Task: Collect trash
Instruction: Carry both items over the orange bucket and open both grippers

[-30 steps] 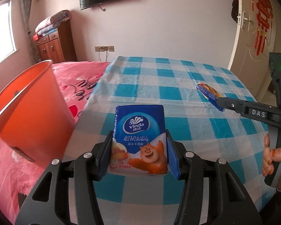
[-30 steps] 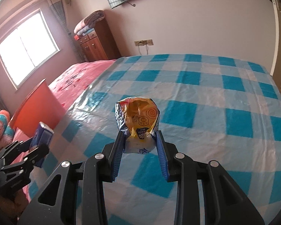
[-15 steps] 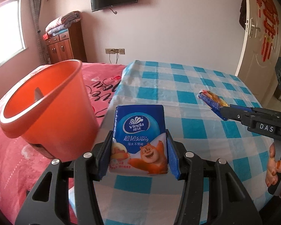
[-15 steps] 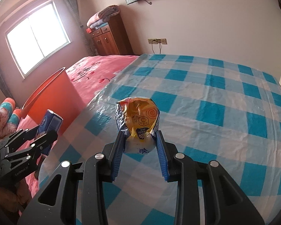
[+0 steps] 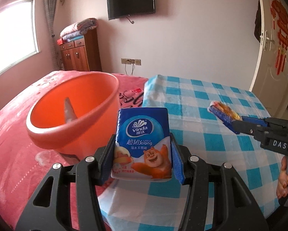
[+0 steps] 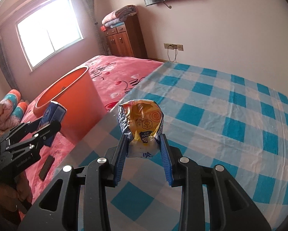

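Note:
My left gripper (image 5: 142,140) is shut on a blue Vinda tissue pack (image 5: 143,142), held upright just right of an orange bucket (image 5: 74,113) that stands on the pink bed. My right gripper (image 6: 144,142) is shut on a crumpled yellow and blue snack wrapper (image 6: 141,121), held above the checked tablecloth. The right gripper with the wrapper (image 5: 223,113) also shows at the right of the left wrist view. The left gripper with the tissue pack (image 6: 52,114) shows at the left of the right wrist view, in front of the bucket (image 6: 72,98).
A table with a blue and white checked cloth (image 5: 207,104) stands beside a bed with a pink blanket (image 6: 122,73). A grey piece (image 5: 68,110) lies inside the bucket. A wooden cabinet (image 5: 80,53) stands at the far wall. A dark flat object (image 6: 46,166) lies on the bed.
Both grippers have moved left toward the bucket with their loads. The bucket's opening has come into the left wrist view, close to the tissue pack.

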{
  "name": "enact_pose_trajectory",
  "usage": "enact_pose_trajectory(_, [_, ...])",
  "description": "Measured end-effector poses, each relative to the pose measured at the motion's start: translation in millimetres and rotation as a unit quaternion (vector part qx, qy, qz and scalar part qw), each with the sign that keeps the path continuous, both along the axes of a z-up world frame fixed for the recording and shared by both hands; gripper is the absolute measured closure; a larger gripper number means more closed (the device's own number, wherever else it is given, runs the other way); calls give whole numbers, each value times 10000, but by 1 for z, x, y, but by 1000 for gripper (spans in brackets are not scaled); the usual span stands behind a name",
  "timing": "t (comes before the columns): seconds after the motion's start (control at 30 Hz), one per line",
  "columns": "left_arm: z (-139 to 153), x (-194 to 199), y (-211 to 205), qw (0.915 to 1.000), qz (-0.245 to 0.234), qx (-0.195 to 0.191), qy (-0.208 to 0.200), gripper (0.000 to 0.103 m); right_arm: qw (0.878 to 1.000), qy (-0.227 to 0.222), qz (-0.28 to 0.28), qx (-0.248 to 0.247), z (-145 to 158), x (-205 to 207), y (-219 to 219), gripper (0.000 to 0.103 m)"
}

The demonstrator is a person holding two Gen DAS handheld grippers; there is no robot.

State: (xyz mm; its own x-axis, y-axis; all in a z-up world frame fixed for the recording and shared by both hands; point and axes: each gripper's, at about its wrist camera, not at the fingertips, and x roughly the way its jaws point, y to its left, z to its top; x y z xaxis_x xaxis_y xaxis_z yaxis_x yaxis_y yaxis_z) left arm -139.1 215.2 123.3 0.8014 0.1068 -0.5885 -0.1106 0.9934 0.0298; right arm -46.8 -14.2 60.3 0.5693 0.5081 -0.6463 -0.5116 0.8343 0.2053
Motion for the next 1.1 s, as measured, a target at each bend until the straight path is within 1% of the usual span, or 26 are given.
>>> enact_pose_trajectory(0.27, [17, -6, 18, 9995, 135, -38, -270, 50, 9996, -122, 270, -34, 18, -7, 27, 67])
enact_pose_trajectory(0.4, [26, -8, 30, 9989, 246, -48, -407, 50, 9986, -241, 458, -54, 32, -9, 45, 67])
enact_pose_trajectory(0.67, [39, -8, 65, 9960, 607, -43, -653, 50, 9945, -398, 965, -76, 55, -5, 97, 67])
enact_pose_trajectory(0.93, [43, -4, 106, 9916, 1056, -61, -743, 50, 9890, -493, 1392, -21, 73, 8, 152, 67])
enact_pose_trajectory(1.1, [43, 6, 130, 9892, 1240, -192, -752, 50, 9870, -460, 1541, 38, 78, 22, 177, 67])
